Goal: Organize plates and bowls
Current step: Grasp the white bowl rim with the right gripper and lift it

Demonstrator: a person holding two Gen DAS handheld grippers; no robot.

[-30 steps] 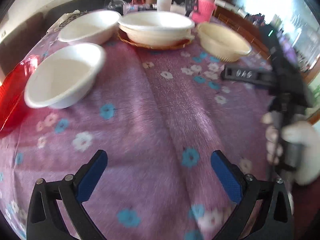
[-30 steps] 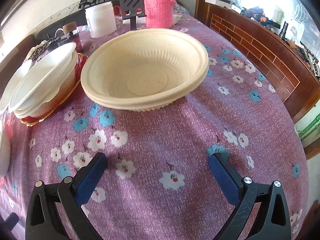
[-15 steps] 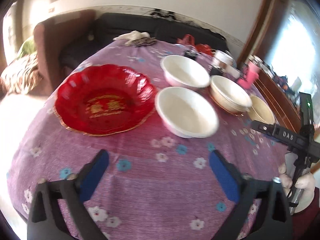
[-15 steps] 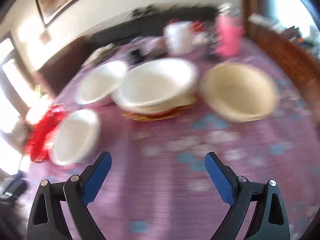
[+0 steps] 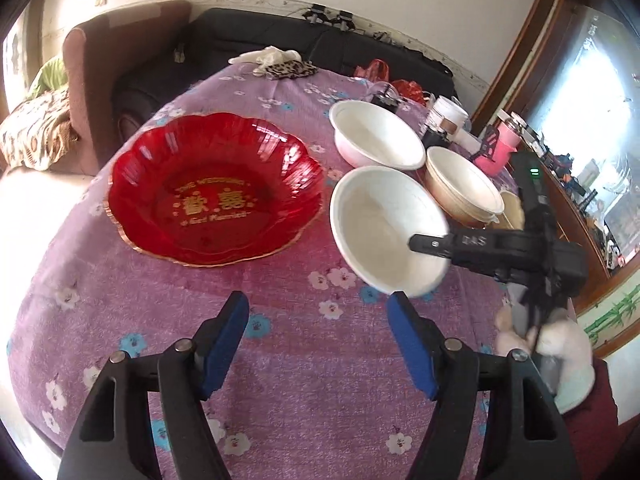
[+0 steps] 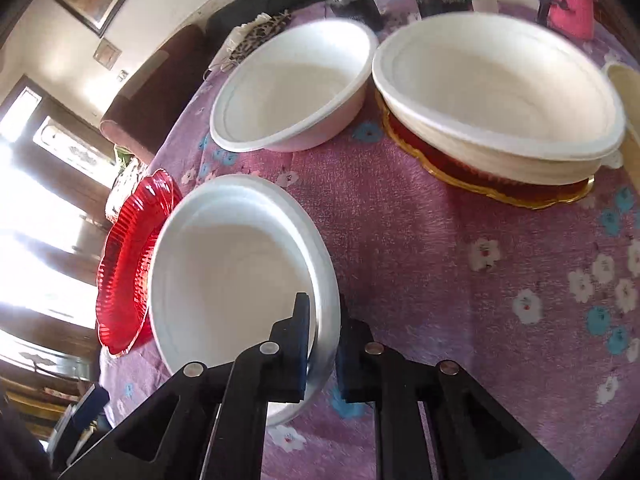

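On the flowered purple worktop (image 5: 132, 288) we count three white bowls, one cream bowl and two red plates. Our right claw (image 6: 323, 354) pinches the rim of the nearest white bowl (image 6: 236, 276), just beside the big empty red plate (image 5: 216, 192). A second white bowl (image 6: 292, 84) sits farther back. The third white bowl (image 6: 496, 84) rests on the other red plate (image 6: 516, 186), with the cream bowl (image 6: 628, 92) at its right. Our left claw (image 5: 318, 340) hangs spread wide above the cloth, holding nothing.
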